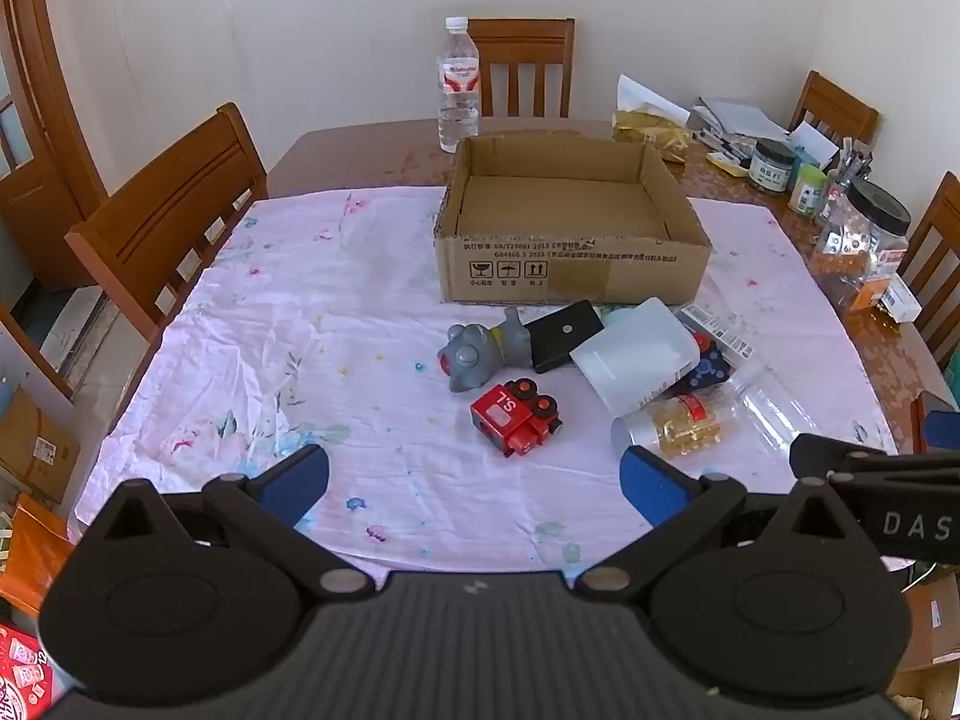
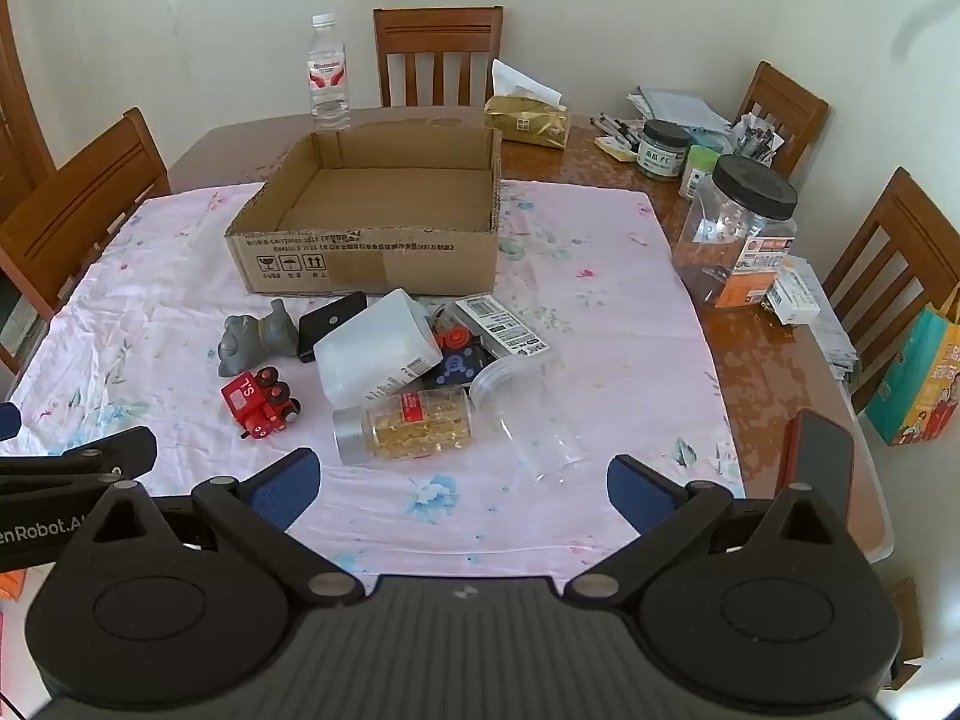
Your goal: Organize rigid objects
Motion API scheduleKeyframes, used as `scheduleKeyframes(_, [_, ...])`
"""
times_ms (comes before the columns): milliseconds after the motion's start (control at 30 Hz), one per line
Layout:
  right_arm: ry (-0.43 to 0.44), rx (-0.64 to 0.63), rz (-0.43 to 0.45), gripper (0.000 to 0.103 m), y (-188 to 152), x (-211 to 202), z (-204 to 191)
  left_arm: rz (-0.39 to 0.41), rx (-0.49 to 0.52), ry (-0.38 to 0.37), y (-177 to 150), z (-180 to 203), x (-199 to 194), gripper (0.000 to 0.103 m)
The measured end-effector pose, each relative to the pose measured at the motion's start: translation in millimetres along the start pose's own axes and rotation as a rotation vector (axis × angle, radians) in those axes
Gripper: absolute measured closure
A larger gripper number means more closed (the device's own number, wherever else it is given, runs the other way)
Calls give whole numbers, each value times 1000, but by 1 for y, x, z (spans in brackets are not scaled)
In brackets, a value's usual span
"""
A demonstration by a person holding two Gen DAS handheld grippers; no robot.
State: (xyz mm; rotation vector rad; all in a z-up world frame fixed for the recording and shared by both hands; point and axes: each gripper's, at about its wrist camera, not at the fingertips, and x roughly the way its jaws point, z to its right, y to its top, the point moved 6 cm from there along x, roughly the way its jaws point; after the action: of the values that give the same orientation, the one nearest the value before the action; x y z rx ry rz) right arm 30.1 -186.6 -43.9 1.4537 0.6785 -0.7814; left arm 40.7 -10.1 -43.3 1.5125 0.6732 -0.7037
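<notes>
Red toy train [image 1: 517,418]; tipped sideways

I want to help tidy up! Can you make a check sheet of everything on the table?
Surface: pink flowered cloth over a wooden table.
Job's things: cardboard box empty; red toy train, grey toy, white jar, pill bottle, clear cup lying before it.
Clutter: water bottle, tissue pack, lidded jars at the far and right edges.
Grippers: left gripper and right gripper open, empty.
Cables: nothing seen.
Surroundings: wooden chairs, white wall.
</notes>
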Motion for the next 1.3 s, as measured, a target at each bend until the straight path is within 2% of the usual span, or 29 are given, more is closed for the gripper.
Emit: scheduleKeyframes(1300, [10,-10,9,0,6,-1,4,9,-11,15,5,2,-7,1])
